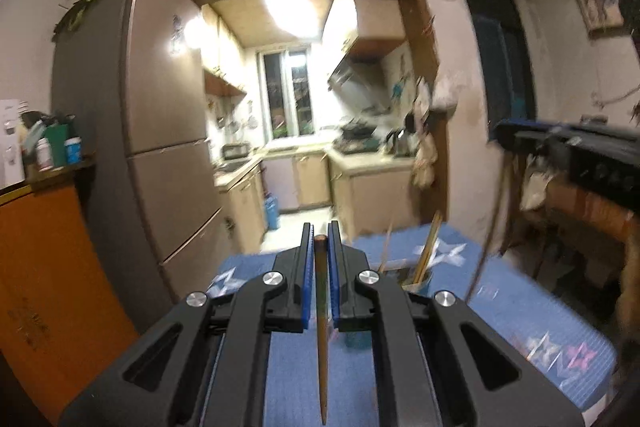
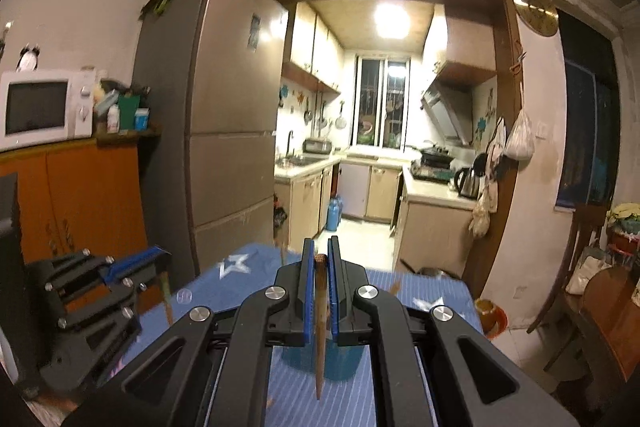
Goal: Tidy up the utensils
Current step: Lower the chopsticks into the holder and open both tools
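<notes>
My left gripper (image 1: 320,233) is shut on a brown chopstick (image 1: 321,327) that runs down between its blue pads, above the blue star-patterned table (image 1: 520,311). A blue holder cup (image 1: 418,281) with several chopsticks stands just right of it. My right gripper (image 2: 319,249) is shut on another brown chopstick (image 2: 319,331), held over the blue holder cup (image 2: 344,361). The right gripper shows at the right edge of the left wrist view (image 1: 560,143); the left gripper shows at the left of the right wrist view (image 2: 132,263), with a chopstick (image 2: 167,301) hanging below it.
A tall fridge (image 2: 224,115) stands left of the kitchen doorway. An orange cabinet (image 2: 80,203) carries a white microwave (image 2: 40,109). A wooden chair (image 2: 596,307) and an orange pot (image 2: 492,315) stand at the right of the table.
</notes>
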{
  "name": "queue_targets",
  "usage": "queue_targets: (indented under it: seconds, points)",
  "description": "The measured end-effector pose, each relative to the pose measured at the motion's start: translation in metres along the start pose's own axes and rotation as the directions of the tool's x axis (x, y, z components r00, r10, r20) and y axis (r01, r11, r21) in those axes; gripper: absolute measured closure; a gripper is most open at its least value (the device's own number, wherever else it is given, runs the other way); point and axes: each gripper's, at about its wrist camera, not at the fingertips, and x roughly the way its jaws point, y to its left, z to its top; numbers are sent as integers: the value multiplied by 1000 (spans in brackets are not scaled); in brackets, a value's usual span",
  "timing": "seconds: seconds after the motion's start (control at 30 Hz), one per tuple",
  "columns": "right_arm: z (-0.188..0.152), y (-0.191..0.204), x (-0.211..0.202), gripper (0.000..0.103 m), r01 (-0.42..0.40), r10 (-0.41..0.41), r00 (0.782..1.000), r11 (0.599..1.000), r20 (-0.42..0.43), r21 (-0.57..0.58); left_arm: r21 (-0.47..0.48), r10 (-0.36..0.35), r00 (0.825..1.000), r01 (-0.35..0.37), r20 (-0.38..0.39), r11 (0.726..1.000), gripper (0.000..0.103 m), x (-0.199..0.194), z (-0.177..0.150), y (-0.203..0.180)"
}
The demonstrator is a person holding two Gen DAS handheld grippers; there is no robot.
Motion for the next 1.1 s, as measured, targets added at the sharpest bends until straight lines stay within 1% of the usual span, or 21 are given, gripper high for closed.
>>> queue_targets:
  seconds: [0.13, 0.2, 0.3, 0.37, 0.47, 0.6, 0.7, 0.77, 0.83, 0.9, 0.97, 1.03, 1.1]
  points:
    - [31, -7, 20, 95, 20, -22, 998, 1000, 63, 21, -57, -72, 995, 76, 72, 995, 98, 25, 35, 0]
    - [39, -10, 30, 95, 31, -34, 996, 999, 86, 27, -83, -108, 987, 119, 121, 989, 98, 41, 53, 0]
    - [44, -19, 53, 95, 59, -63, 992, 997, 112, 39, -104, -123, 978, 142, 171, 984, 98, 69, 68, -5]
    - [42, -27, 70, 95, 70, -76, 991, 996, 110, 58, -118, -128, 975, 151, 182, 982, 98, 90, 71, -9]
    - [33, -41, 98, 95, 91, -100, 990, 992, 102, 93, -119, -121, 977, 143, 178, 983, 98, 119, 63, -17]
    - [19, -59, 135, 95, 102, -114, 991, 984, 76, 144, -102, -91, 985, 107, 149, 989, 98, 155, 39, -24]
    - [2, -68, 156, 95, 84, -92, 995, 980, 35, 182, -106, -88, 991, 99, 101, 989, 98, 177, 20, -24]
    - [-11, -68, 169, 95, 70, -71, 997, 979, 0, 191, -86, -68, 995, 75, 75, 993, 97, 187, 4, -25]
    - [-23, -69, 179, 95, 71, -68, 997, 979, -24, 192, -87, -55, 997, 59, 46, 994, 97, 194, -7, -24]
    - [-33, -70, 186, 95, 62, -52, 997, 977, -54, 206, -95, -35, 999, 38, 32, 995, 97, 197, -16, -20]
    - [-41, -71, 191, 95, 62, -47, 996, 975, -78, 214, -105, -25, 1000, 25, 6, 994, 97, 197, -21, -14]
    - [-43, -71, 187, 94, 71, -57, 996, 975, -75, 210, -115, -12, 1000, 13, 6, 993, 95, 194, -17, -6]
    - [-42, -75, 180, 92, 74, -60, 996, 973, -69, 220, -135, 3, 1000, 0, 22, 991, 85, 187, -10, 2]
